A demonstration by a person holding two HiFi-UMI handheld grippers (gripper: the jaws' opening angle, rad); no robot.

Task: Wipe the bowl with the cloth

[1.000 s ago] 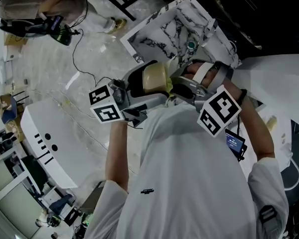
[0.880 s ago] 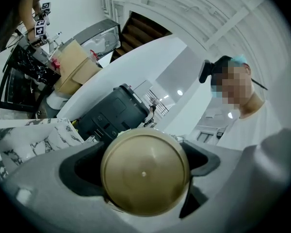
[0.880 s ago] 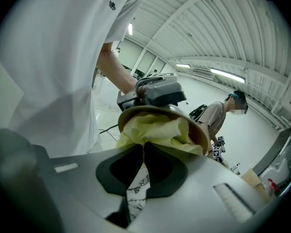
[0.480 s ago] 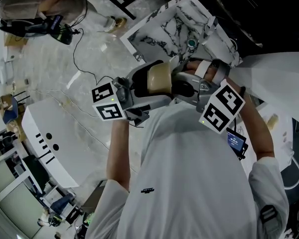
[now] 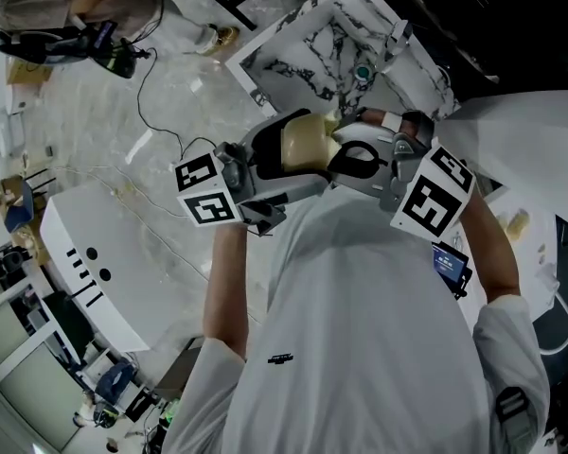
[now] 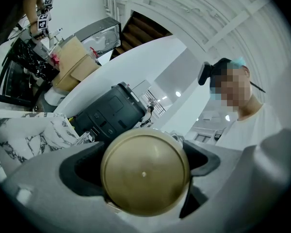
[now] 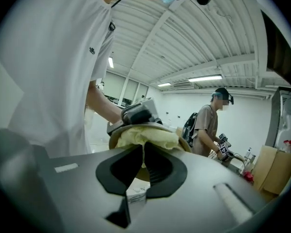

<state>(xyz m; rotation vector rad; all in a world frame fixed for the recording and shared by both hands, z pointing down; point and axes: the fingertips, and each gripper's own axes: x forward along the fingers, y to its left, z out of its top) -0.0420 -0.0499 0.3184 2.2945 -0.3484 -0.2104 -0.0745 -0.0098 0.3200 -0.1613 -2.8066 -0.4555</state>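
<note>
A gold-coloured bowl [image 5: 304, 143] is held up in front of the person's chest. My left gripper [image 5: 265, 166] is shut on it; in the left gripper view the bowl's round underside [image 6: 144, 171] fills the gap between the two jaws. My right gripper [image 5: 362, 159] faces the bowl from the other side. In the right gripper view it [image 7: 143, 152] is shut on a yellow cloth [image 7: 146, 136], which is bunched inside the bowl's rim [image 7: 185, 143]. From the head view only a sliver of the cloth [image 5: 333, 121] shows.
A marble-patterned box [image 5: 312, 45] lies beyond the grippers. A white curved table [image 5: 104, 263] stands at the left, with cables [image 5: 151, 112] on the floor. Another person [image 7: 208, 125] stands behind the bowl. A black machine [image 6: 109, 113] and cardboard boxes [image 6: 72, 64] are further off.
Both grippers and the bowl have risen slightly. The right gripper has swung to the right and turned at the bowl, while the left keeps its hold.
</note>
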